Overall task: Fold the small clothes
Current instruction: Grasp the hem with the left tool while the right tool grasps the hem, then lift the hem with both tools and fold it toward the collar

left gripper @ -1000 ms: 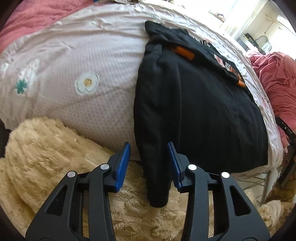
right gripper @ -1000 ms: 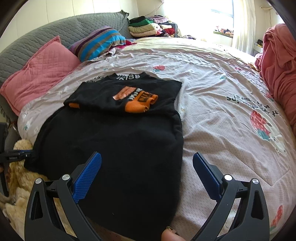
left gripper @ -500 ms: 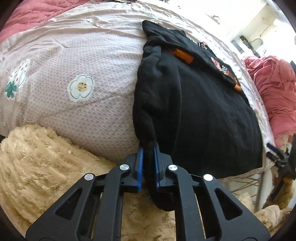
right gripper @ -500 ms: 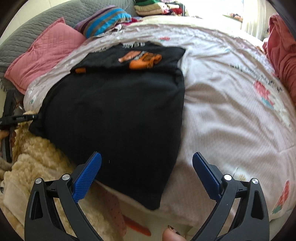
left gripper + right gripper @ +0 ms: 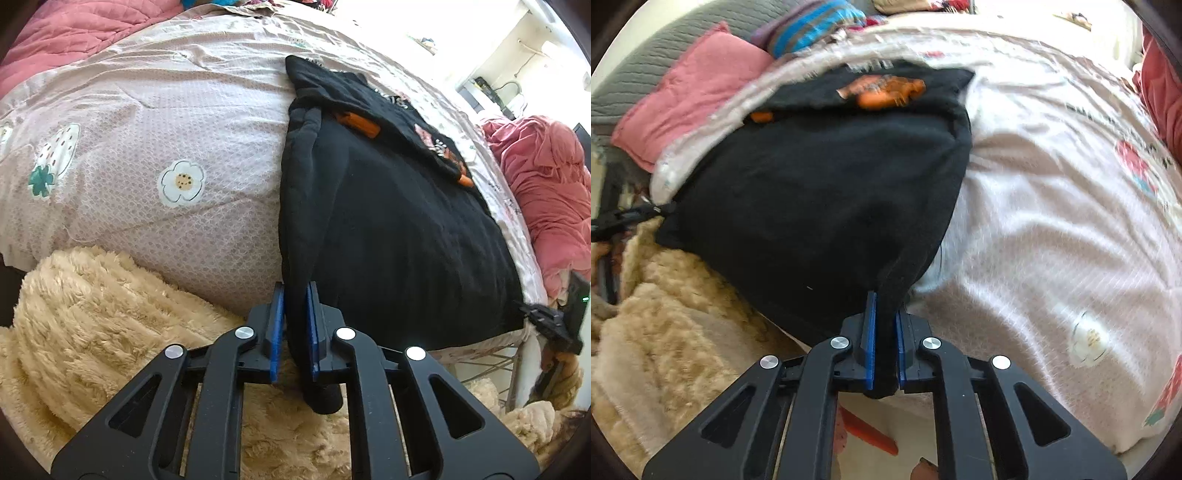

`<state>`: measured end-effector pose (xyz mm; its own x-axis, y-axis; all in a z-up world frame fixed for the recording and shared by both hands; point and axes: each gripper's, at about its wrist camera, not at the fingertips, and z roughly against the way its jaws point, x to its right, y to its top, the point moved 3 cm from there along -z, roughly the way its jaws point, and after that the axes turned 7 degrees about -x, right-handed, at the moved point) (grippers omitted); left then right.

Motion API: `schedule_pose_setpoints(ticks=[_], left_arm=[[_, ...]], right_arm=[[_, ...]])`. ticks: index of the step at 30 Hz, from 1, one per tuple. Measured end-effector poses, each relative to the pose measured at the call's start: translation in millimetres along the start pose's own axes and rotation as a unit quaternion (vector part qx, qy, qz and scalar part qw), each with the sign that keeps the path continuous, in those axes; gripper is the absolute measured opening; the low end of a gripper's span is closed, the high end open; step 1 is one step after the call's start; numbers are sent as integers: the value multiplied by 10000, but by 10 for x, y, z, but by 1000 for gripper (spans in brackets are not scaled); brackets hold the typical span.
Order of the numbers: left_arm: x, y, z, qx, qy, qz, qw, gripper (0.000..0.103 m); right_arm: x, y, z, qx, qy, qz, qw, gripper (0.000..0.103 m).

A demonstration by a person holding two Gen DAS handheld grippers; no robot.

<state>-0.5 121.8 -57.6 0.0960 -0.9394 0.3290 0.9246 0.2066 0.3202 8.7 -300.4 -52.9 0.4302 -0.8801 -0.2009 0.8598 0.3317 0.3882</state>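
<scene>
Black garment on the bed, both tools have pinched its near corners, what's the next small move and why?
Probably lift both corners together and carry the hem toward the collar end. The left tool and the right tool are each shut on a bottom corner of the black garment, which lies flat on the bedspread with its sleeves already folded in.

Open pink bedspread (image 5: pixel 1052 206) at 2 o'clock | fluffy beige blanket (image 5: pixel 110 314) crowds 8 o'clock | pink pillow (image 5: pixel 690 103) at 11 o'clock
</scene>
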Motion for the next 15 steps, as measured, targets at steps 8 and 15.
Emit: schedule_pose_setpoints(ticks=[8, 15], left_arm=[[20, -64, -94, -256, 225, -98, 9994, 21], [171, -109, -239, -465, 525, -501, 9963, 11]], right_arm=[[10, 238, 463, 833, 607, -54, 9947, 7], [79, 405, 565, 1197, 706, -219, 9901, 7]])
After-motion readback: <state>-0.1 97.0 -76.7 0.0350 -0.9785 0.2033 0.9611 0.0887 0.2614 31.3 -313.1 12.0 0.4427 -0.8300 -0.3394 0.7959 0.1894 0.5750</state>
